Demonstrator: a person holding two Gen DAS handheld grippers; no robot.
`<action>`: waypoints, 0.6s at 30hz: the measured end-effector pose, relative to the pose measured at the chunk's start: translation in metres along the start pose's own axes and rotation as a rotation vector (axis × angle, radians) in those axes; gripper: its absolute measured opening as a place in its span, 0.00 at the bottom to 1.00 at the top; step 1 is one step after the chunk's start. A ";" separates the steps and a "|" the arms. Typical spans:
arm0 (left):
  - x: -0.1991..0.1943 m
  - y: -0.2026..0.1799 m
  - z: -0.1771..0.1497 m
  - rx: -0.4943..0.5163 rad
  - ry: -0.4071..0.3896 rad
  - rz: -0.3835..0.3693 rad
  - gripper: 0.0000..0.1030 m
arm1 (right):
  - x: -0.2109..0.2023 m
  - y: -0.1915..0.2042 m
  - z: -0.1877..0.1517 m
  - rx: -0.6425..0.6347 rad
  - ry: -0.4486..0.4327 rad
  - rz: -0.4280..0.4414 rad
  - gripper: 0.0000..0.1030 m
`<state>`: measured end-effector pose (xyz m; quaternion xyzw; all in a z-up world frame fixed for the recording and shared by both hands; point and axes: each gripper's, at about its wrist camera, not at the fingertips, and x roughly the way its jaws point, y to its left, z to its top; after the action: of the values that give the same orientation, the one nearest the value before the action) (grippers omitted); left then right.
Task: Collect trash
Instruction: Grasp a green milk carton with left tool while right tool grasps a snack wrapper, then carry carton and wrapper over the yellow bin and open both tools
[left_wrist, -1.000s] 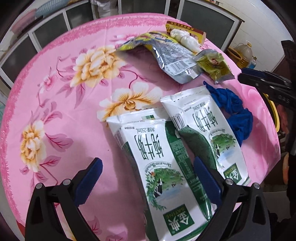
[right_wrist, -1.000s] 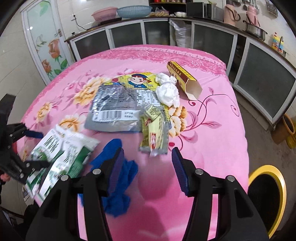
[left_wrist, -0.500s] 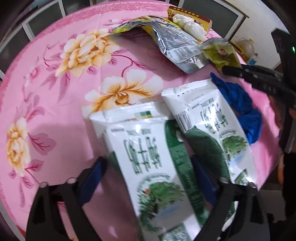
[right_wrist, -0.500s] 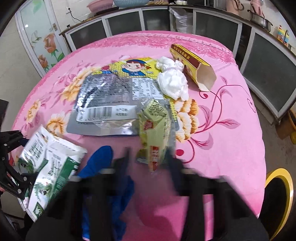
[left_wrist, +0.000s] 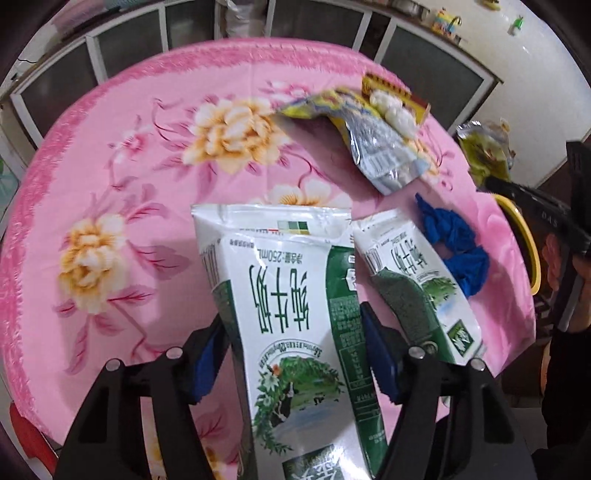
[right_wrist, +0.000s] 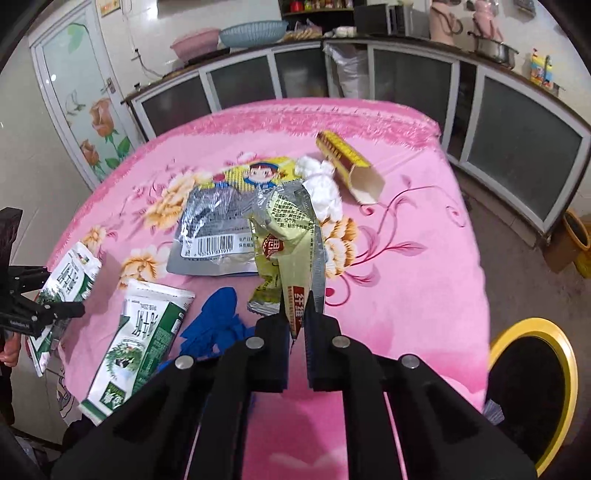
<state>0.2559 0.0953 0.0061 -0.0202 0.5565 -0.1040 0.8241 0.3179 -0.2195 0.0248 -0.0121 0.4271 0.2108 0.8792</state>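
Pink floral cloth covers the round counter (right_wrist: 424, 236), with grey-fronted kitchen cabinets behind it. At its near edge the left gripper (left_wrist: 291, 354) pinches one green-and-white milk pouch (left_wrist: 291, 306) by its sides; a second milk pouch (left_wrist: 413, 277) lies just beside it, next to a crumpled blue glove (left_wrist: 458, 243). The right gripper (right_wrist: 297, 317) is pressed onto the tail of a yellow snack wrapper (right_wrist: 291, 243), which looks lifted off the cloth. To do this well, I judge both loads should be kept pinched and carried low to the yellow-rimmed bin (right_wrist: 532, 384) below the counter's right edge; its inside is too dark to read. Toward the far edge remain a silver foil bag (right_wrist: 214, 236), white tissue (right_wrist: 321, 184) and an open yellow box (right_wrist: 351, 166)
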 end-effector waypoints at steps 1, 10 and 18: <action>-0.007 0.001 -0.001 -0.003 -0.017 0.008 0.62 | -0.008 0.000 -0.001 0.003 -0.013 -0.002 0.07; -0.048 0.004 -0.015 -0.014 -0.115 0.016 0.62 | -0.053 -0.014 -0.023 0.046 -0.072 -0.030 0.07; -0.060 -0.059 -0.003 0.086 -0.179 -0.050 0.62 | -0.089 -0.052 -0.055 0.142 -0.111 -0.087 0.07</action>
<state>0.2230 0.0500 0.0686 -0.0079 0.4752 -0.1462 0.8676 0.2481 -0.3101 0.0492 0.0434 0.3908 0.1419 0.9084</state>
